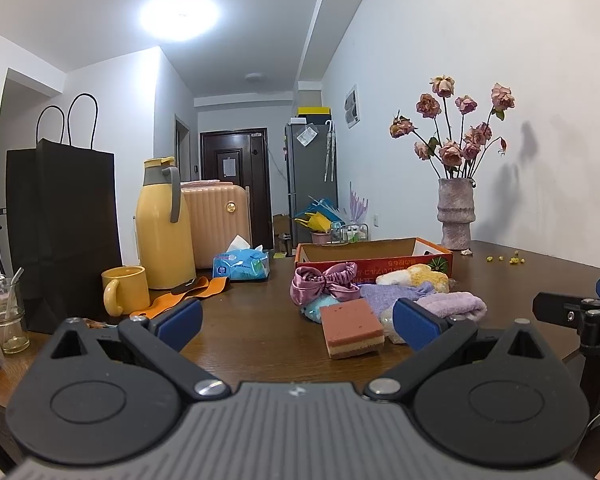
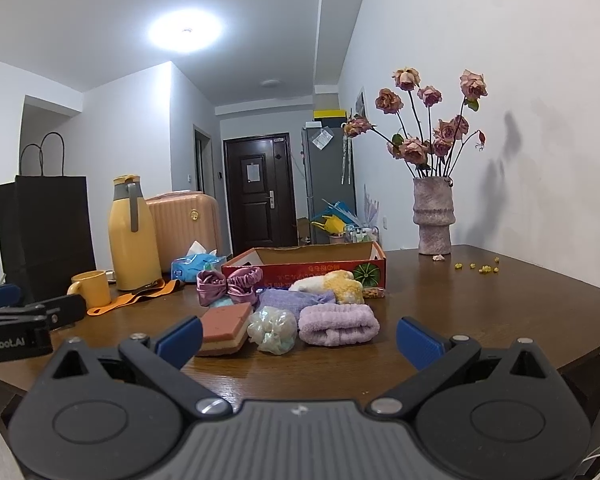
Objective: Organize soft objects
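Both tools hang just short of the pile with nothing taken yet: the left gripper (image 1: 296,322) has its blue-padded jaws spread wide and empty, and the right gripper (image 2: 298,338) is likewise spread and empty. The soft things lie bunched on the dark wooden table (image 2: 500,312), just in front of the shallow red cardboard box (image 2: 312,266), which looks empty from this low angle and seems the likely place for them. Nearest the left gripper is the brick-red and tan layered sponge block (image 1: 354,326); it should be light and springy, best pinched across its flat sides. Beside it sits a crinkly pale iridescent scrunchie (image 2: 272,330), likely slippery, so a bite through its bulk would hold better than one at an edge. The rolled lilac fleece cloth (image 2: 338,324) lies before the right gripper; it is limp and may unroll, so the middle of the roll is the place to grasp. Behind are a mauve satin bow scrunchie (image 2: 230,284), a purple knitted cloth (image 2: 292,300) and a fluffy yellow-and-white cloth (image 2: 336,284), all light and unbreakable.
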### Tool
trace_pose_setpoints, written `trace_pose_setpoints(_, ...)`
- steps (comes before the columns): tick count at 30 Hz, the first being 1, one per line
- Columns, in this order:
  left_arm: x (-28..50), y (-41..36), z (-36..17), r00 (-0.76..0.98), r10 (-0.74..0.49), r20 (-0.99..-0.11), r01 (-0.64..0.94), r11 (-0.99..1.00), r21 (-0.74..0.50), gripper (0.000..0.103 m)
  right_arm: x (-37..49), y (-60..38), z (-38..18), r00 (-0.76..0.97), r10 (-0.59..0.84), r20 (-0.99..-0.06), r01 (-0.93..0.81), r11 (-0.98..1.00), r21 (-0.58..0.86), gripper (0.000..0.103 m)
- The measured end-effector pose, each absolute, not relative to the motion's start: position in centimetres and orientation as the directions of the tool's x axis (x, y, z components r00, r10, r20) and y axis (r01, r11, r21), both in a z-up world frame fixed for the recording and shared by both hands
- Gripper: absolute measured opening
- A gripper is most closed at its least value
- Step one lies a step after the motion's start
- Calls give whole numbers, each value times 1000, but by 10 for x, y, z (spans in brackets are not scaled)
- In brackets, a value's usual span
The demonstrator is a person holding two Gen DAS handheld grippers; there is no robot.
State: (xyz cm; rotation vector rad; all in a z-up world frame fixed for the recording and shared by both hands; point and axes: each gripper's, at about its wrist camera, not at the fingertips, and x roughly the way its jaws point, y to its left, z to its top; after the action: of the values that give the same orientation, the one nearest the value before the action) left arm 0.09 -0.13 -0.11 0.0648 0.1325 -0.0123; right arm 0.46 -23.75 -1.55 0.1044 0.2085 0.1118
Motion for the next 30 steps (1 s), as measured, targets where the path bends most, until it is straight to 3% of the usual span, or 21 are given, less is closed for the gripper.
trace_pose_setpoints(30, 4, 0, -2, 990, -2, -142, 11, 998, 62, 103, 6, -238, -17, 970, 117, -213, -92, 988, 122, 103)
